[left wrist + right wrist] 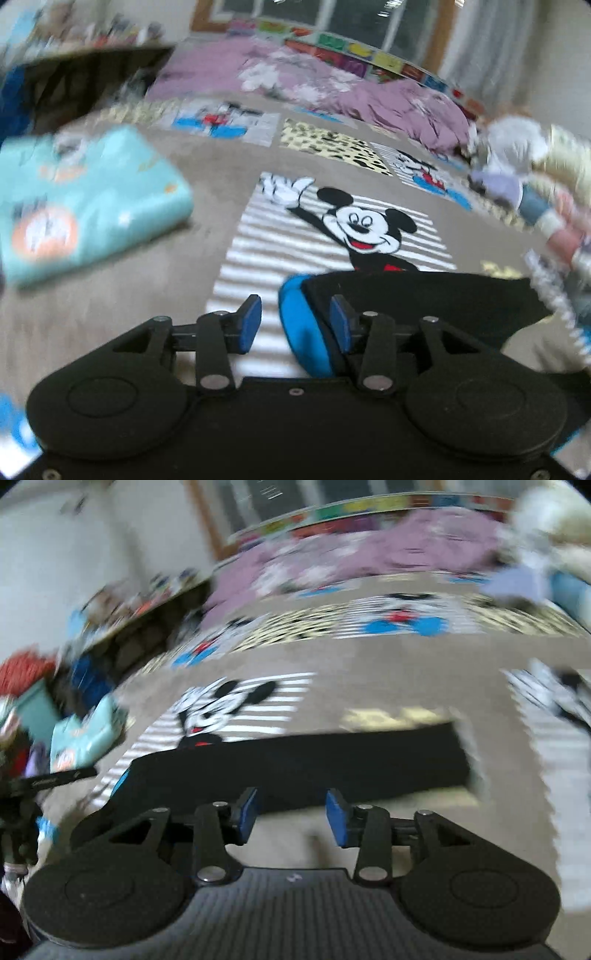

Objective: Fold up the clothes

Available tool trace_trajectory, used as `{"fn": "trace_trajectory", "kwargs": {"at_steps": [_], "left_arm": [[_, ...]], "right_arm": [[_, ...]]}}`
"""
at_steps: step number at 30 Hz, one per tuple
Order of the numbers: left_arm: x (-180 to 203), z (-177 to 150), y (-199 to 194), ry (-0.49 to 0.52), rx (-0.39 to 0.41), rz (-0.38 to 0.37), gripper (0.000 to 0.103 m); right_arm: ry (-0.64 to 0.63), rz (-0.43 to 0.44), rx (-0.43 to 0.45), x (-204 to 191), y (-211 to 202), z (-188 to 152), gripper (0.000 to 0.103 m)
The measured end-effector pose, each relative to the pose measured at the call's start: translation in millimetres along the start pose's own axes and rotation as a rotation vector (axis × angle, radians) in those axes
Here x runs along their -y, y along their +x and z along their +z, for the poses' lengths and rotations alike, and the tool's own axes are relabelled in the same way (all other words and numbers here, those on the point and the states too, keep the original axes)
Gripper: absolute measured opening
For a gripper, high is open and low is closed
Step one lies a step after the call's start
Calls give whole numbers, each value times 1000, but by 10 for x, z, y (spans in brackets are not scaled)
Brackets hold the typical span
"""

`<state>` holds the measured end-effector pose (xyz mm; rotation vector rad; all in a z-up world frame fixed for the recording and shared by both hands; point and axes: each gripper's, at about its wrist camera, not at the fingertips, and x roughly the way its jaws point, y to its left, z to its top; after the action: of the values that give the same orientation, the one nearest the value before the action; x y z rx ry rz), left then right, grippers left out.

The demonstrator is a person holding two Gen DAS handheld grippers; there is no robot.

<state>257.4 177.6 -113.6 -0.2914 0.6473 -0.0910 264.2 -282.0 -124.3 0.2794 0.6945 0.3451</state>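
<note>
A black garment [424, 299] with a blue edge [303, 325] lies flat on the Mickey Mouse bedspread [110, 295]. In the right wrist view it is a long black folded strip [314, 764]. My left gripper [295, 325] is open, its jaws either side of the garment's blue end, holding nothing. My right gripper [291, 818] is open and empty, just in front of the strip's near edge. A folded light-blue printed garment [81, 206] lies to the left; it also shows in the right wrist view [85, 738].
A rumpled purple duvet [295, 77] lies at the back of the bed. A heap of unfolded clothes [528, 173] sits at the right. A dark shelf with clutter [122, 627] stands beyond the bed's left side. Both views are motion-blurred.
</note>
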Motion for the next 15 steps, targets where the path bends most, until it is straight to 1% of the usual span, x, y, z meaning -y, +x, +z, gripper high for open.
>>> {"fn": "trace_trajectory", "kwargs": {"at_steps": [1,3,5,6,8,10,11,14,15], "left_arm": [[-32,-45,-48,-48,-6,-19,42],[-91,-187,-141,-176,-27,-73,50],[-118,-378,-191,-280,-57,-133,51],[-100,-467,-203,-311,-79,-145,51],[-54,-617,-220,-354,-108,-151,51],[-12,-716,-249,-390,-107,-146,51],[2,-728,-256,-400,-101,-143,51],[42,-760,-258,-423,-91,-136,49],[46,-773,-260,-431,-89,-129,46]], "right_arm": [[49,-26,25,121,-137,-125,46],[126,-82,71,312,-363,-344,48],[205,-125,114,497,-544,-576,52],[245,-147,136,589,-635,-692,53],[311,-185,177,732,-778,-901,57],[376,-191,203,855,-848,-1078,59],[413,-185,219,915,-869,-1161,62],[502,-149,235,1057,-861,-1327,65],[525,-135,239,1089,-846,-1363,66]]}}
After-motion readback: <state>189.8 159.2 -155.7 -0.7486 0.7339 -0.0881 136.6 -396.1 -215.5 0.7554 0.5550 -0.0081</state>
